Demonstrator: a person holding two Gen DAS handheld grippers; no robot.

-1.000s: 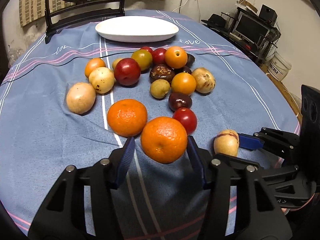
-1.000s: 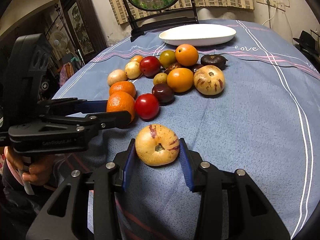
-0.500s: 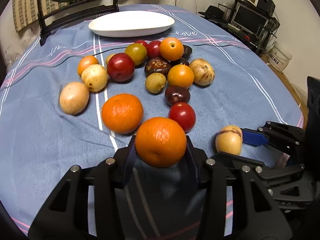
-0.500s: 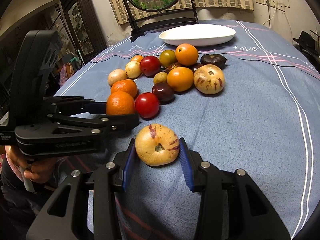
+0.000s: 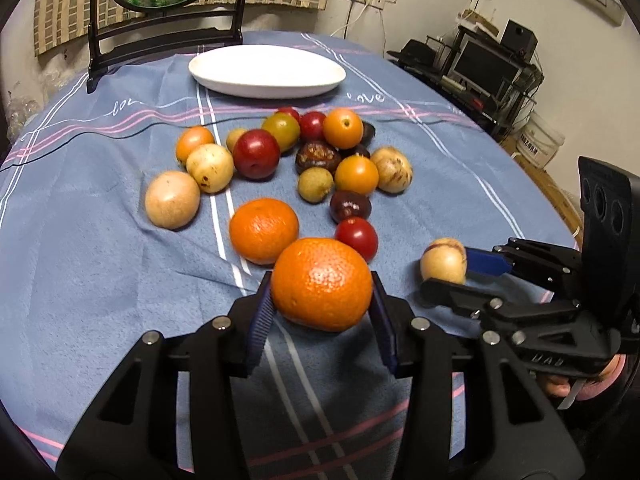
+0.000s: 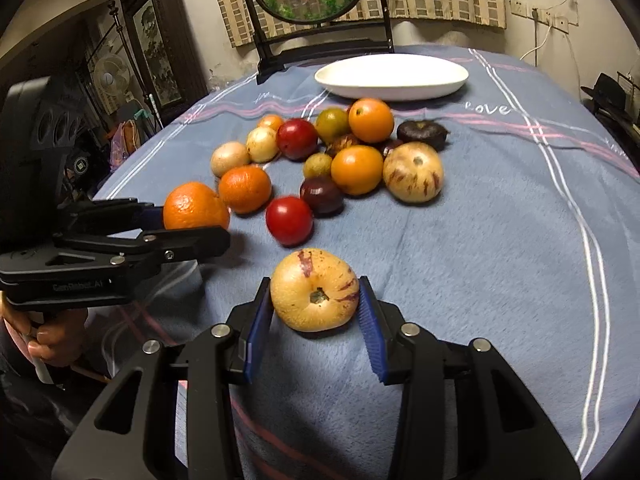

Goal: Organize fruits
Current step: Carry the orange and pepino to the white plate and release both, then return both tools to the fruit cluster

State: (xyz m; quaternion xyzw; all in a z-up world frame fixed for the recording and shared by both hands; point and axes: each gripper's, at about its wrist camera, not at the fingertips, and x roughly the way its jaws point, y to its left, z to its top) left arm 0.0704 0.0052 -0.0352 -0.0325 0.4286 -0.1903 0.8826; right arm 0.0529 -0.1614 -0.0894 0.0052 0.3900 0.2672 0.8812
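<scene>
My left gripper (image 5: 322, 300) is shut on a large orange (image 5: 322, 284), held just above the blue cloth; the same orange (image 6: 196, 206) shows in the right wrist view between the left gripper's fingers (image 6: 188, 240). My right gripper (image 6: 316, 308) is shut on a yellow fruit with purple streaks (image 6: 314, 290), which also appears at the right of the left wrist view (image 5: 443, 261). A second orange (image 5: 264, 230), a red tomato (image 5: 357, 237) and several more fruits lie in a cluster beyond. A white oval plate (image 5: 267, 70) stands at the far side.
A blue striped cloth (image 5: 100, 260) covers the round table. A dark chair back (image 5: 160, 28) stands behind the plate. Shelves with electronics (image 5: 492, 64) are off the table's right side. A hand (image 6: 48, 332) holds the left gripper's handle.
The left gripper's jaws closed onto the large orange and raised it slightly off the cloth. The right gripper stayed put, still holding the streaked yellow fruit.
</scene>
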